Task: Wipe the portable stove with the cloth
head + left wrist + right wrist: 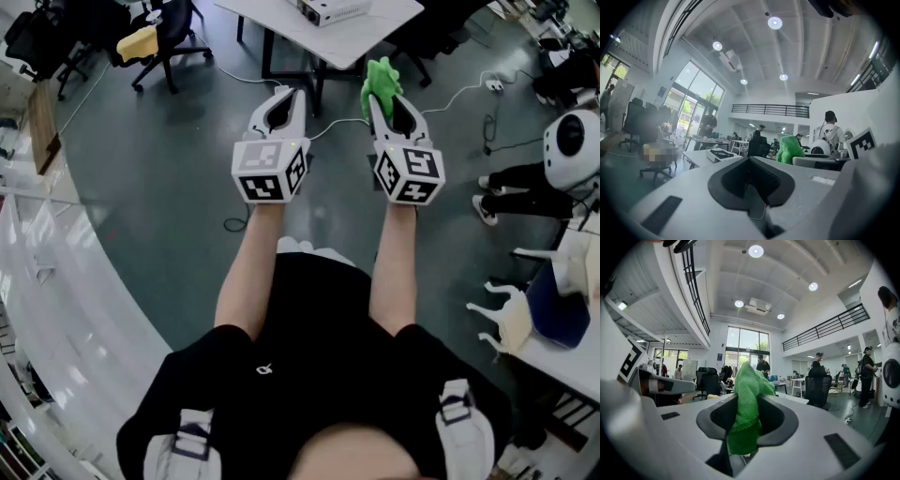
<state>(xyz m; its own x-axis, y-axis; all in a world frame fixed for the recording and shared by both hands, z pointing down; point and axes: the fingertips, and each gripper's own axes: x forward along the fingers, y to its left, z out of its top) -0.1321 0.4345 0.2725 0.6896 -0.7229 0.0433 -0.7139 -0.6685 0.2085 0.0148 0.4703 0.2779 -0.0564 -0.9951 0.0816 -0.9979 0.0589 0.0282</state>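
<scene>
The portable stove (328,9) sits on a white table (375,33) at the top of the head view, ahead of both grippers. It also shows far off in the left gripper view as the stove (719,153). My right gripper (384,97) is shut on a green cloth (380,77), which sticks up past the jaw tips. In the right gripper view the cloth (747,380) hangs bunched in the right gripper (749,401). My left gripper (286,94) is held level beside it, shut and holding nothing. The left gripper (751,161) shows its jaws meeting, with the cloth (790,149) off to its right.
Both grippers are held in the air over a grey floor. Cables (459,94) trail across the floor. A black office chair (169,37) stands at the back left. A white rounded machine (572,145) and a person's shoes (487,197) are at the right. A white curved ledge (56,309) runs along the left.
</scene>
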